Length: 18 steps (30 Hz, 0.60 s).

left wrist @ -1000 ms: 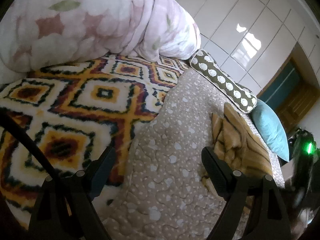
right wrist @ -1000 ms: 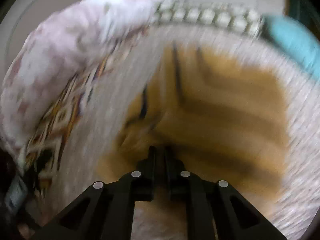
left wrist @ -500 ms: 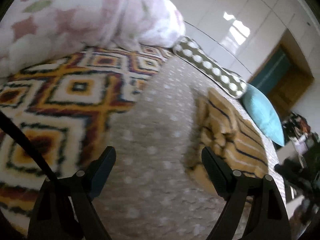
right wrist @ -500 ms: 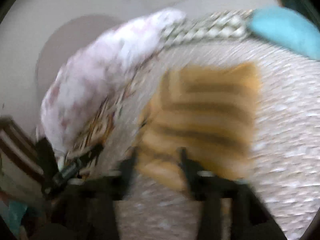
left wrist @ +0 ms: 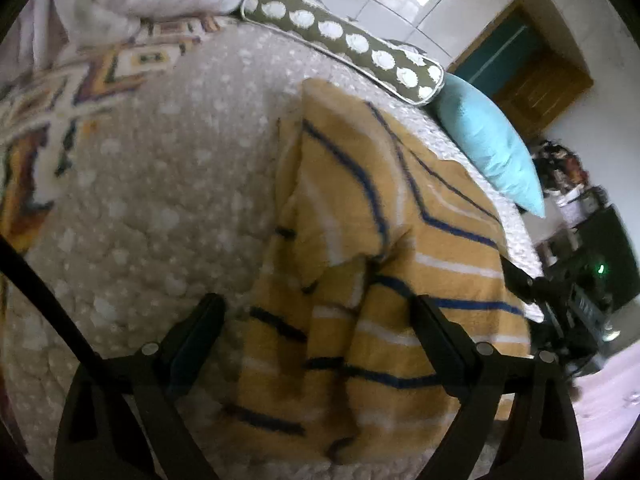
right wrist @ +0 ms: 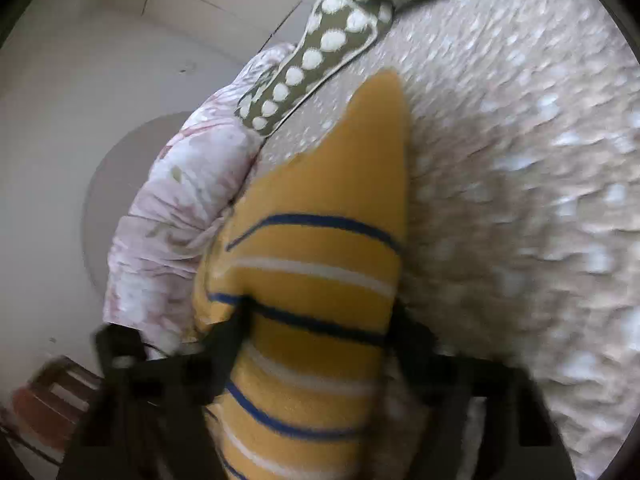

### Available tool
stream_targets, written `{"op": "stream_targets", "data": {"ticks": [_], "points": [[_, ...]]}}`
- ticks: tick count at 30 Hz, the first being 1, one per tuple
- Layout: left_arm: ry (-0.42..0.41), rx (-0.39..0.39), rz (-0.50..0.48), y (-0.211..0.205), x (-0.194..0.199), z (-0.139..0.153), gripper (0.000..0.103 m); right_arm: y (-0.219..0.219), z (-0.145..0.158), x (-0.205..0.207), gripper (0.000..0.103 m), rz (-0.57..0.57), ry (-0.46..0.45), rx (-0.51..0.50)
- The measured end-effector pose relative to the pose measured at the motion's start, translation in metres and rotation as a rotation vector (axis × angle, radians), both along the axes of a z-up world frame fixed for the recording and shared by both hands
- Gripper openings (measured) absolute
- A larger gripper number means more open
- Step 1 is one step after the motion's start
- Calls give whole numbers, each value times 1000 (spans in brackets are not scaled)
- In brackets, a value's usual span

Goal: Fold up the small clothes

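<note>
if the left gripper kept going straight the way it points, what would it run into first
Most likely the rumpled yellow fleece garment with blue and white stripes, which lies between and just ahead of the left gripper, whose fingers are closing with nothing pressed yet. Under it is the beige dotted quilted bedspread. Depth is unclear.

A folded striped garment (left wrist: 384, 248) lies on a quilted bedspread (left wrist: 160, 184). Behind it, along the far edge of the bed, a long dotted bolster (left wrist: 344, 36) lies crosswise, with a plain pillow (left wrist: 488, 144) to its right. To the left of the bolster sits a bunched floral duvet (right wrist: 180, 208), resting on a patterned blanket (left wrist: 44, 112) that covers the bed's left side. In the left wrist view, the near edge of the garment lies between the left gripper's (left wrist: 316, 320) fingers; the right gripper (left wrist: 524, 280) sits at its right edge, possibly touching it.
</note>
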State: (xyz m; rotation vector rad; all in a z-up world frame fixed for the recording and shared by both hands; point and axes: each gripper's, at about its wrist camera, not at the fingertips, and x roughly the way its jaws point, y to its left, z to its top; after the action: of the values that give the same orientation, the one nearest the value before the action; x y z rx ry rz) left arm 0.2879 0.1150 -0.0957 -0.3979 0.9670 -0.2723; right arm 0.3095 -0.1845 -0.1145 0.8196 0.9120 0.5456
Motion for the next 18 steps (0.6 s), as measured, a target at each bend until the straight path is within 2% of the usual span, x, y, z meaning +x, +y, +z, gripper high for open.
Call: {"op": "stream_targets", "data": {"ticks": [1, 2, 3, 4, 8, 10, 12, 13, 14, 15, 16, 18], "points": [[7, -37, -33, -7, -1, 2, 45, 0, -1, 4, 42, -2, 23, 21], [23, -73, -41, -13, -4, 6, 42, -2, 5, 6, 39, 3, 24, 21], [9, -64, -29, -21, -9, 14, 40, -6, 16, 3, 35, 12, 0, 17], [-11, -59, -49, -30, -13, 21, 33, -10, 24, 0, 34, 16, -21, 13], [-40, -146, -124, -67, -28, 39, 31, -49, 74, -27, 34, -23, -159, -50], [-37, -139, -119, -81, -30, 36, 31, -70, 83, -40, 40, -57, -179, -120], [6, -55, -76, -86, -26, 23, 31, -85, 75, -49, 50, -89, -147, -232], [36, -36, -62, -85, -25, 16, 35, -88, 64, -50, 52, -92, -102, -287], [58, -59, -59, -83, -24, 11, 37, -90, 49, -51, 54, -81, -42, -334], [73, -91, -54, -78, -26, 12, 37, -95, 40, -57, 57, -77, -29, -322], [77, -75, -40, -74, -30, 19, 32, -100, 39, -62, 59, -87, -40, -296], [42, -22, -35, -69, -37, 37, 32, -116, 46, -79, 59, -126, -77, -255]]}}
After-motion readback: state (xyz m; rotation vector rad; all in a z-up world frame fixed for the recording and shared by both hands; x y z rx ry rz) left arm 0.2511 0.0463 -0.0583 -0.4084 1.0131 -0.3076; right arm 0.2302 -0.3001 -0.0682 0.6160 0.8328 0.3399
